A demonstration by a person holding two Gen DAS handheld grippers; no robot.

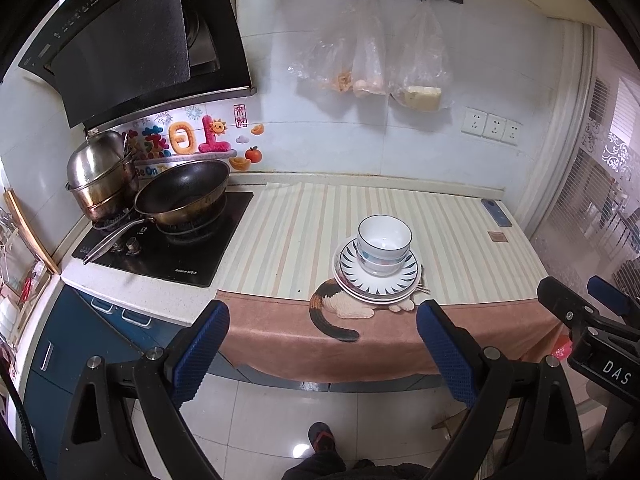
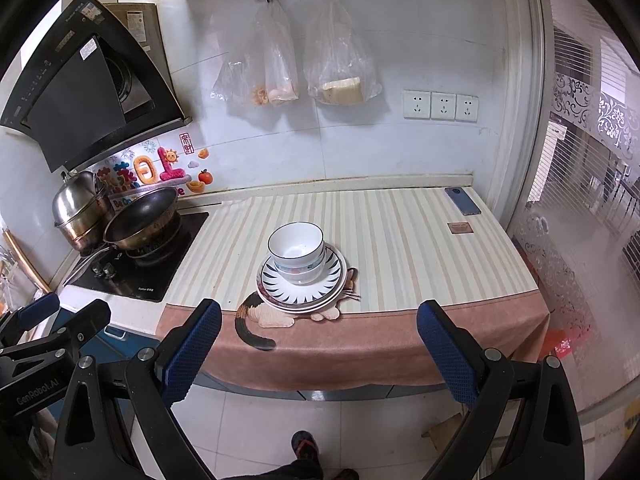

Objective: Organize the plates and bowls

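A stack of white bowls (image 1: 383,246) (image 2: 297,251) sits on a stack of plates (image 1: 404,286) (image 2: 320,292), the top plate with a dark leaf pattern, on the striped cloth near the counter's front edge. My left gripper (image 1: 322,326) is open and empty, held back from the counter and above the floor, with the stack ahead between its fingers. My right gripper (image 2: 319,326) is open and empty too, at a like distance. Each gripper shows at the edge of the other's view.
The striped cloth (image 2: 400,248) with a cat picture covers the counter. A stove (image 1: 168,248) at the left carries a black wok (image 1: 184,192) and a steel pot (image 1: 100,176). A phone (image 2: 463,201) and a small card (image 2: 461,228) lie at the back right. Plastic bags (image 2: 296,68) hang on the wall.
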